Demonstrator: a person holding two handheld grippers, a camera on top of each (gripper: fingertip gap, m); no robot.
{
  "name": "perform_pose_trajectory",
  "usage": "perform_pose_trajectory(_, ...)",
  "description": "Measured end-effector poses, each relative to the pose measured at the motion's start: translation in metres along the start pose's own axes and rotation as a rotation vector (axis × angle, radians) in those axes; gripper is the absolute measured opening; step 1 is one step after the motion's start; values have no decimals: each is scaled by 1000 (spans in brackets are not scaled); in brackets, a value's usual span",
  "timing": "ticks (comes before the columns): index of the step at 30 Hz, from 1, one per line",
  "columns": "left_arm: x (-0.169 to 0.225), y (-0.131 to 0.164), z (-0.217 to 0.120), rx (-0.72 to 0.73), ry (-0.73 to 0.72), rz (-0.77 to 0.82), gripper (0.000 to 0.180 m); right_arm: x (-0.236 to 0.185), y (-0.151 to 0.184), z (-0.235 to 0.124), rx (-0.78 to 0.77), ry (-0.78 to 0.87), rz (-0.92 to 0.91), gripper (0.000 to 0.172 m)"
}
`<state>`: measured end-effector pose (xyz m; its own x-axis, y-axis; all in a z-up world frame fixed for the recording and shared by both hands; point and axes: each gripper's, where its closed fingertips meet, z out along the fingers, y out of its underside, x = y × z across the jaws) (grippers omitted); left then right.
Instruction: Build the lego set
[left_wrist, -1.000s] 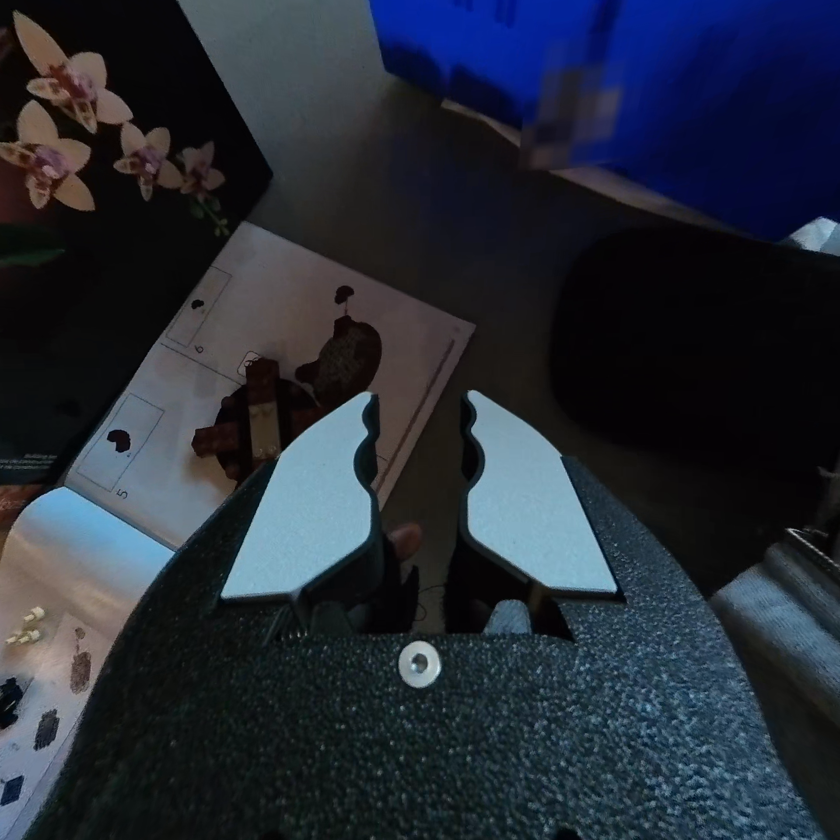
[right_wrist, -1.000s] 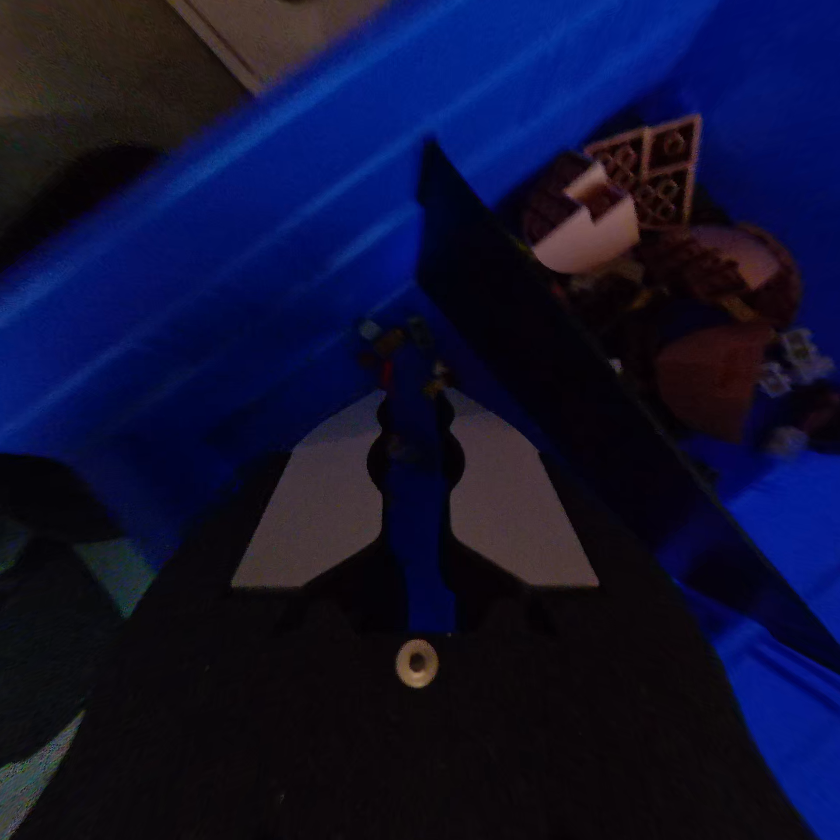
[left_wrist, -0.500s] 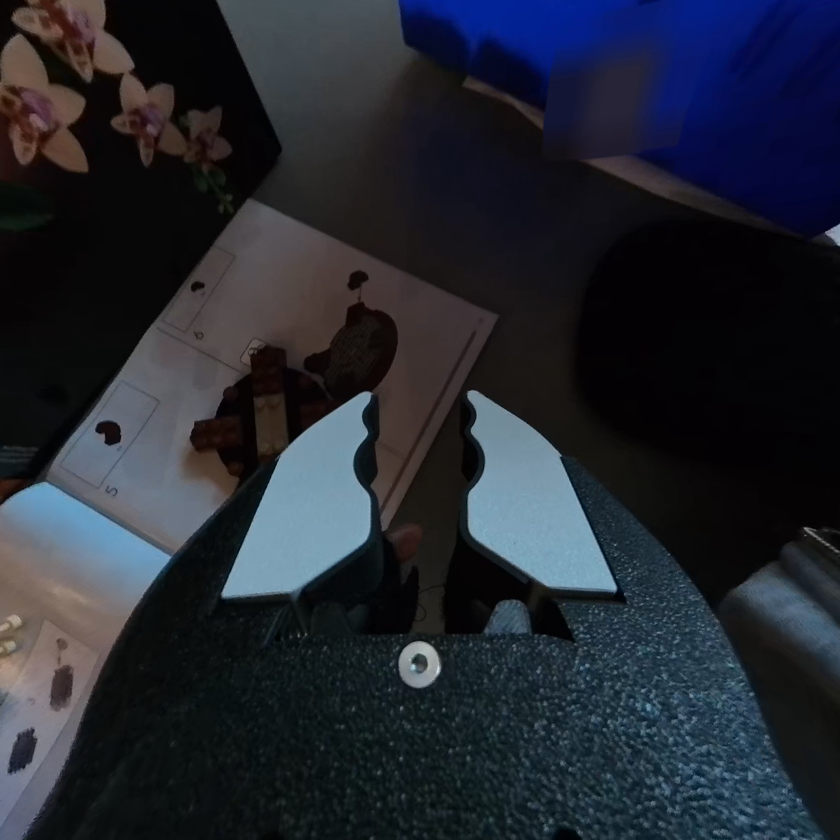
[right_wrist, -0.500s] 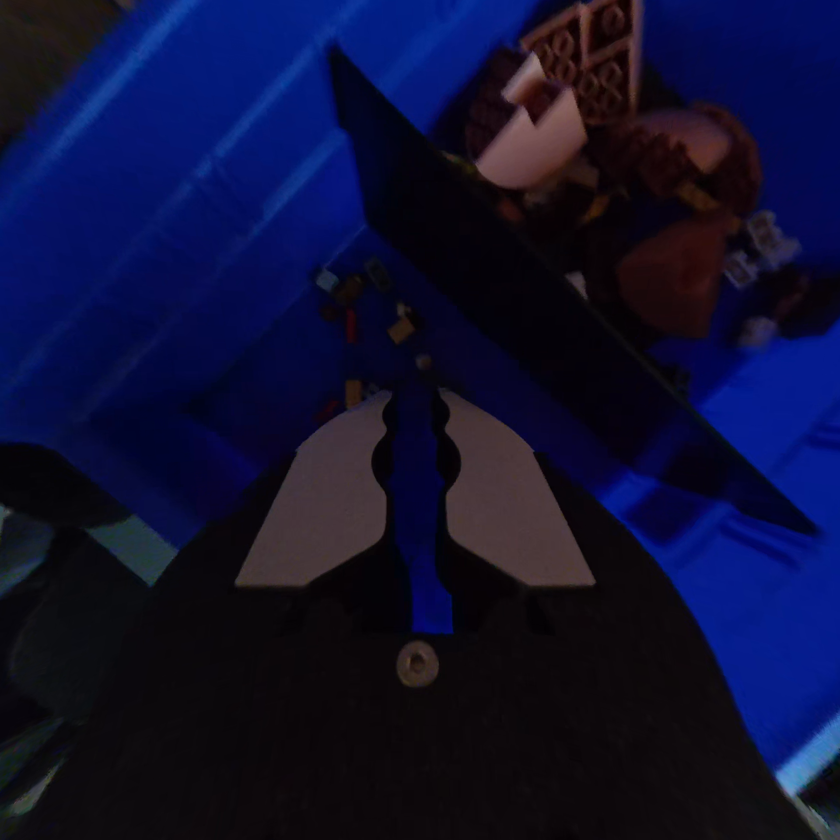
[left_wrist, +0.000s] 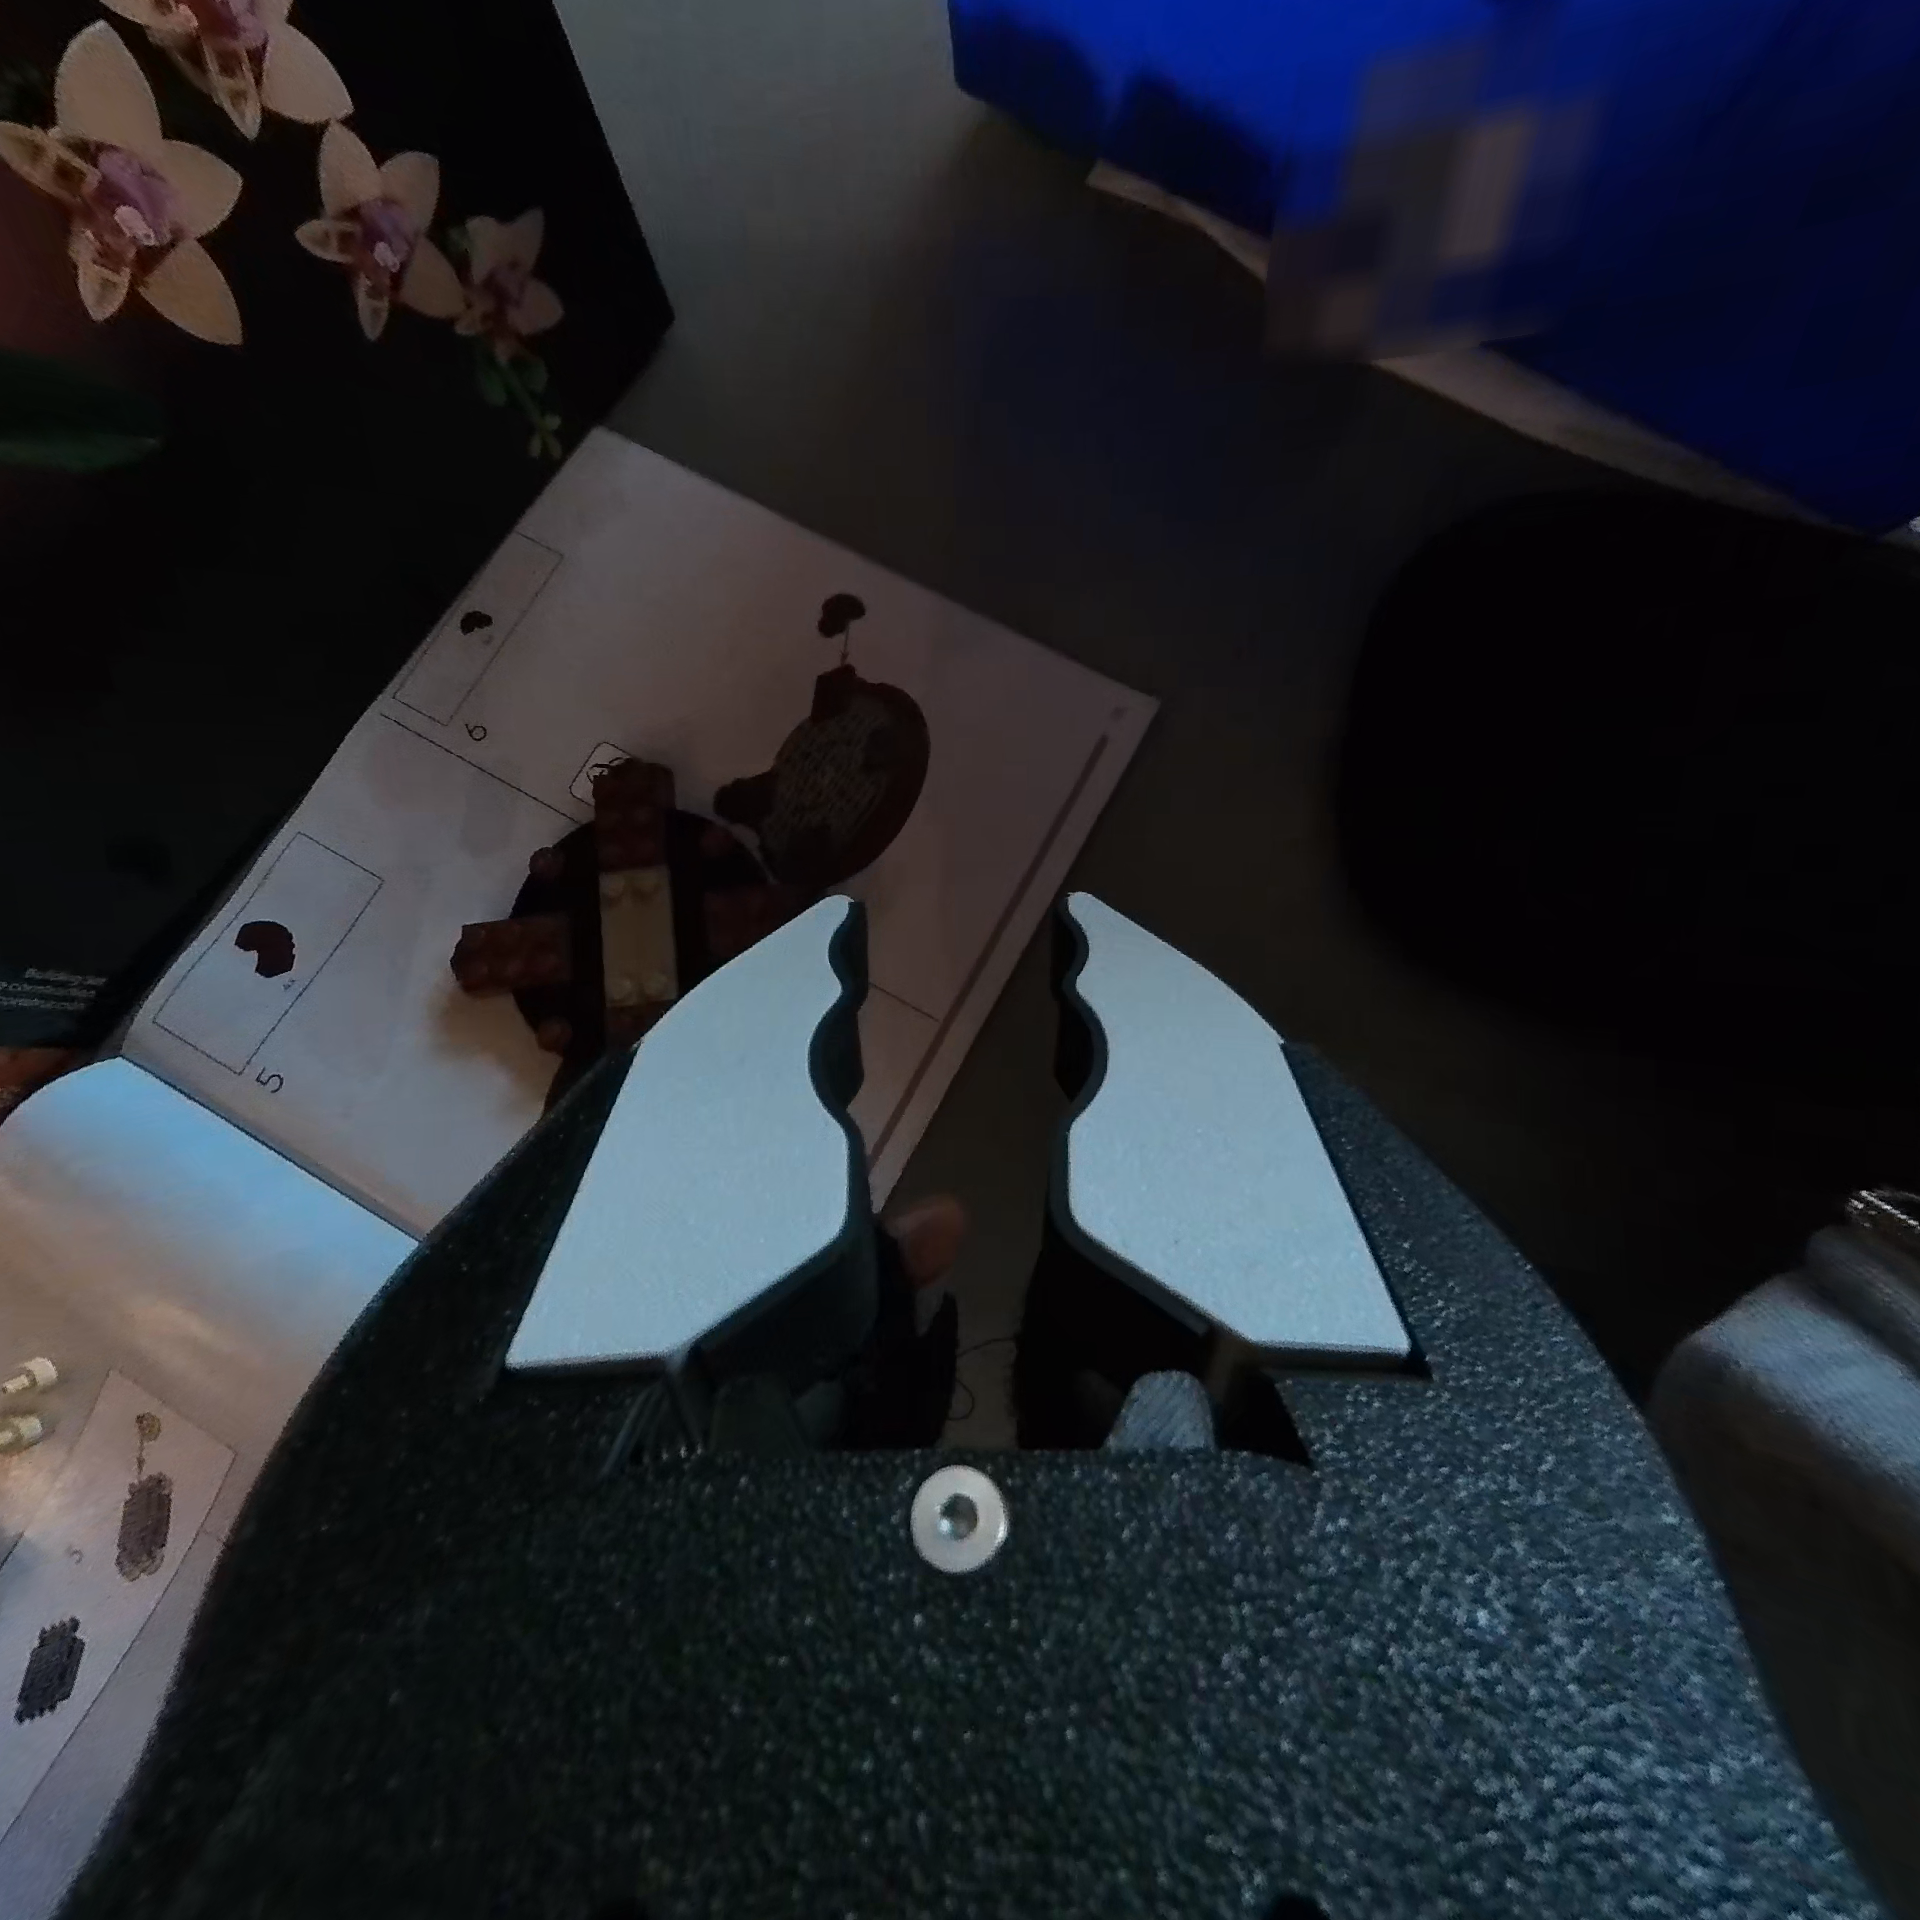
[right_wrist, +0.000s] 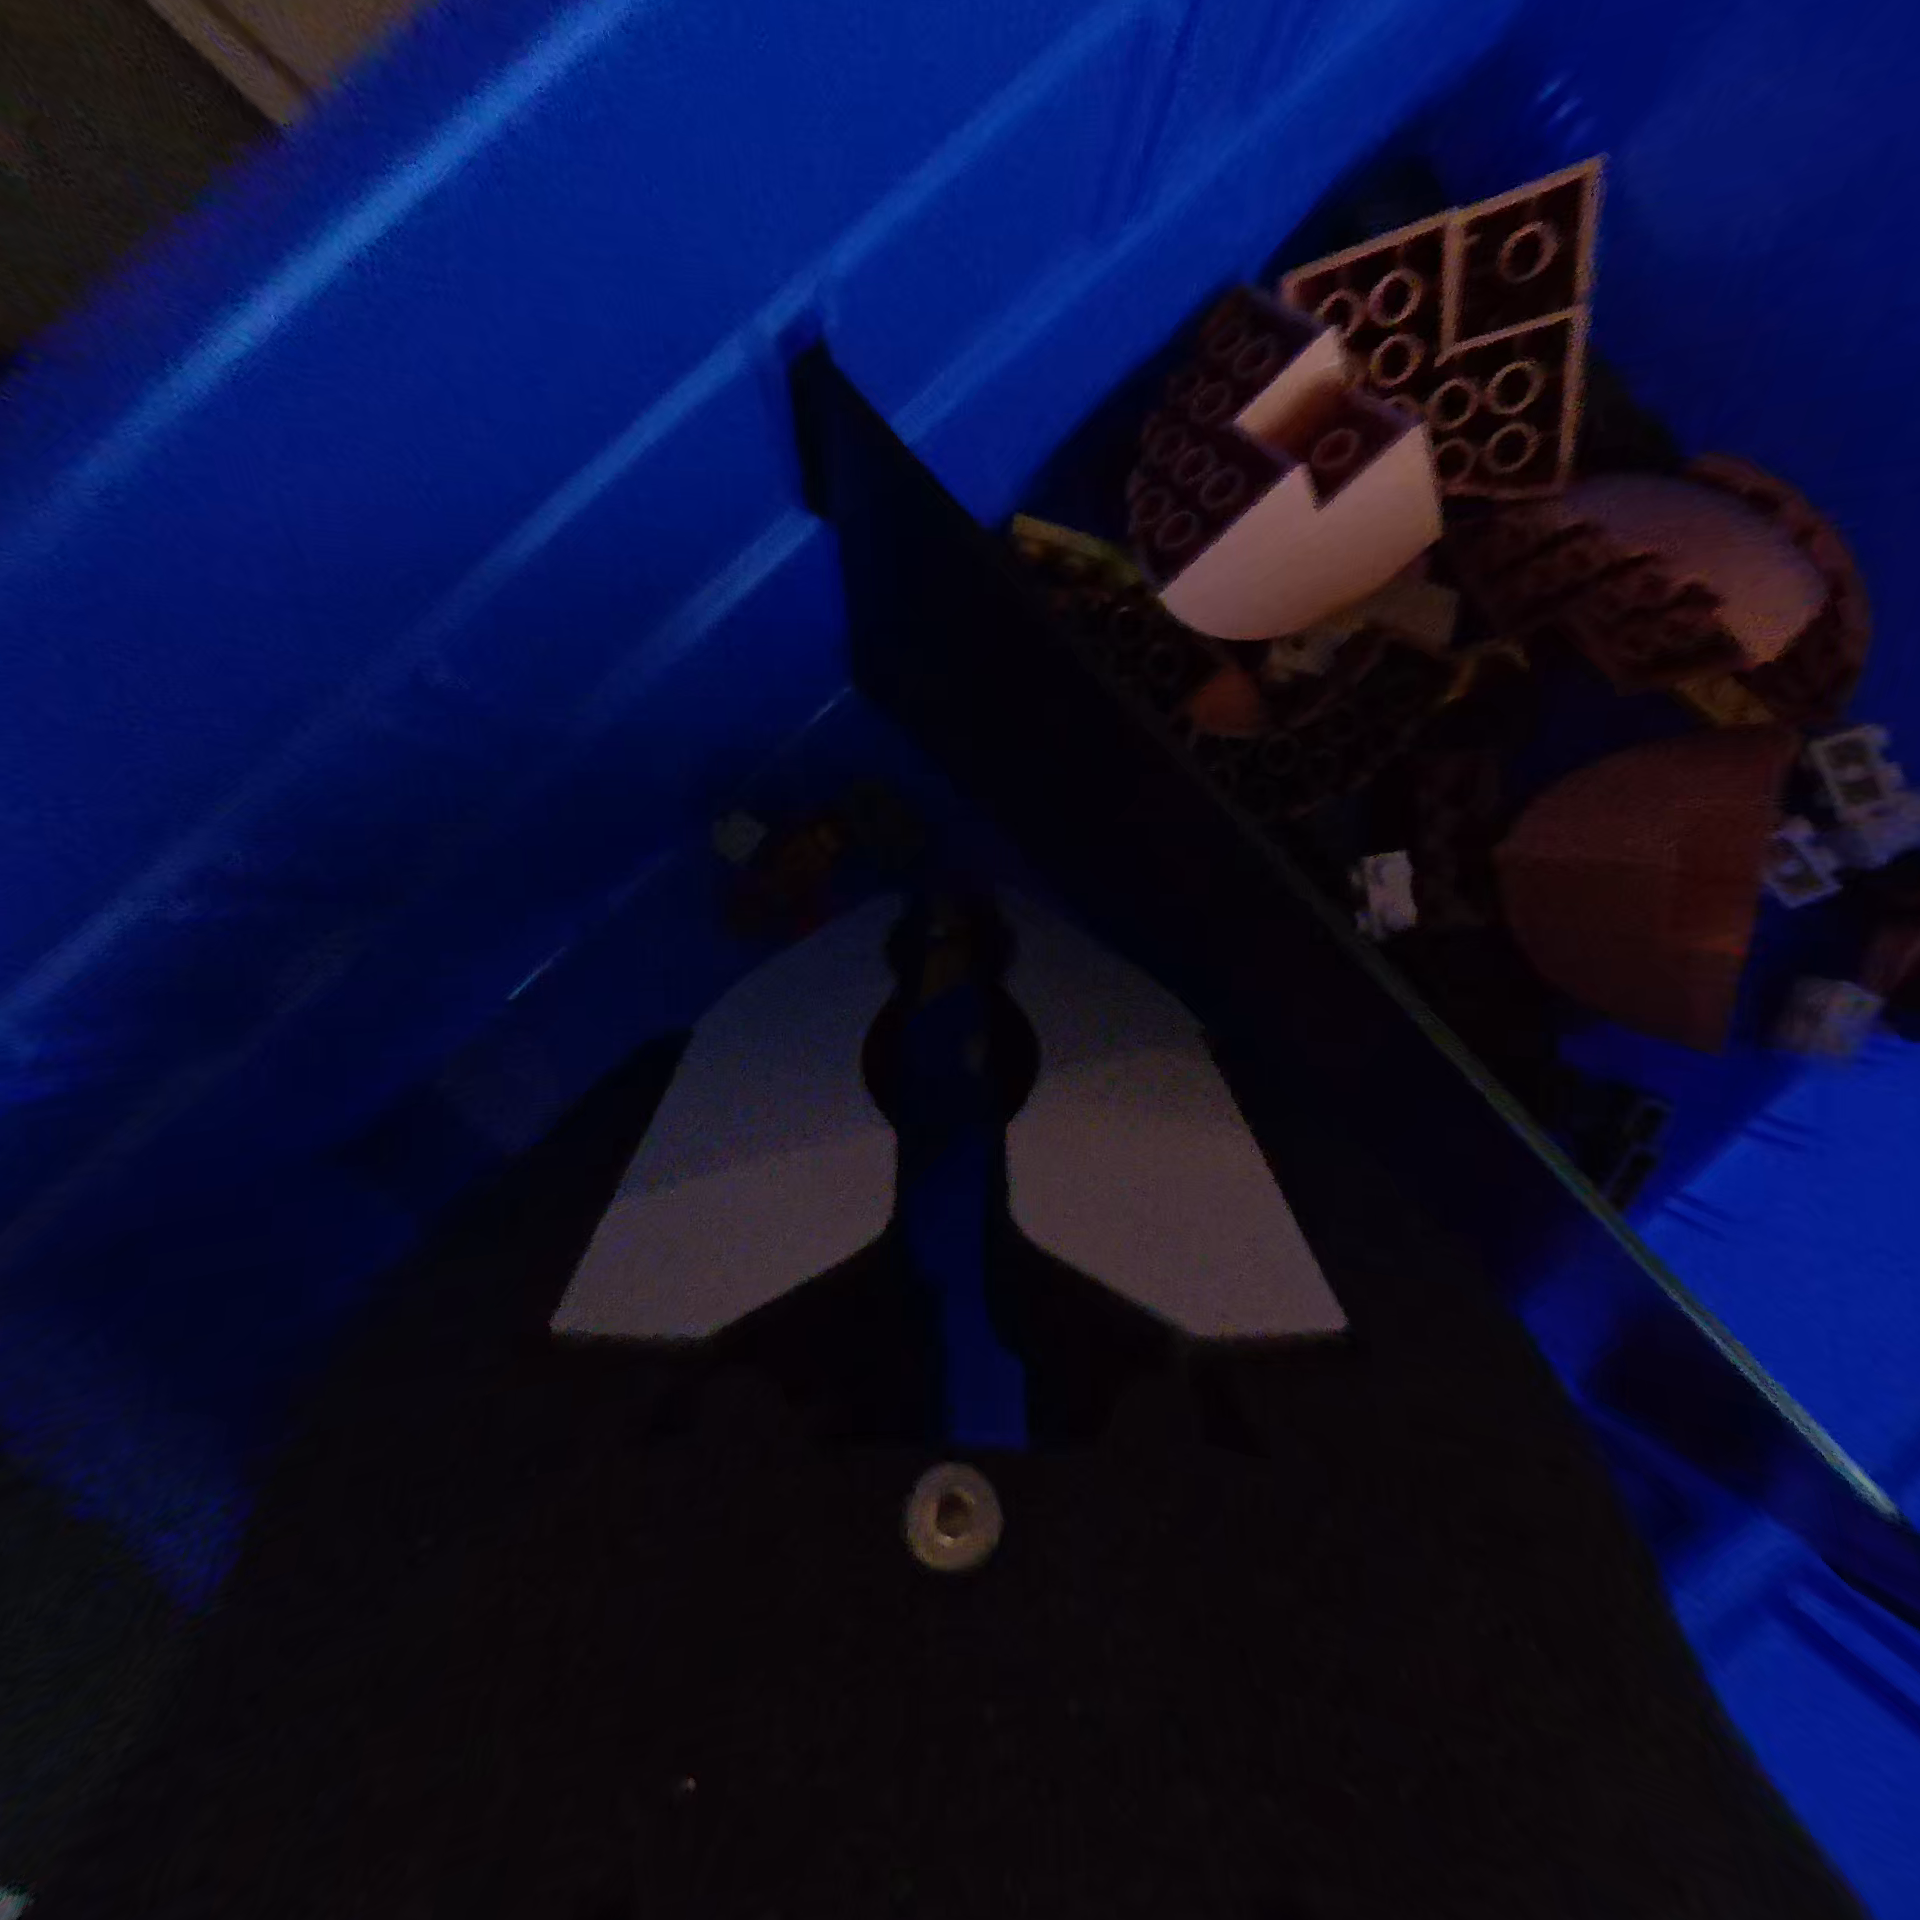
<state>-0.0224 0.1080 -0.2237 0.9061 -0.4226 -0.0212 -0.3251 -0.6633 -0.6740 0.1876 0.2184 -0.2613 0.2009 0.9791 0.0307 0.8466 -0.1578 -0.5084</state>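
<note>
Far left of the left claw lies a black cardboard box printed with pale orchid flowers, and nearer, just left of the claw's tips, an open white paper instruction booklet spreads over the grey tabletop. On the booklet sits a small round dark-brown brick build crossed by brown and tan studded plates, just beside the left finger and partly hidden behind it. The left claw hangs released above the booklet's edge, its grey fingers apart with only paper and tabletop showing between them. To its right is a dark rounded shape too dim to identify, and up and right a blue plastic bin. The right claw reaches into a blue bin; its tips stand close together in deep shadow, over a few small loose pieces on the bin floor, and I cannot tell whether it is clenched or grasping one. Just right of it a black divider wall runs diagonally, and beyond that lies a heap of brown, tan and white bricks.
</note>
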Motion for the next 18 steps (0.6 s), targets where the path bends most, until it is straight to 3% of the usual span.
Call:
perform_pose_trajectory(4,0,0,-1,4,1,1,33,6,-1,-10,53,25,7,4)
perform_pose_trajectory(12,12,-15,-9,89,28,12,34,-10,-71,-118,800,-84,75,4)
perform_pose_trajectory(15,19,-17,-17,122,30,33,34,-23,-87,-148,963,-135,52,4)
perform_pose_trajectory(18,22,-14,-27,149,24,34,34,-33,-98,-159,1009,-169,52,4)
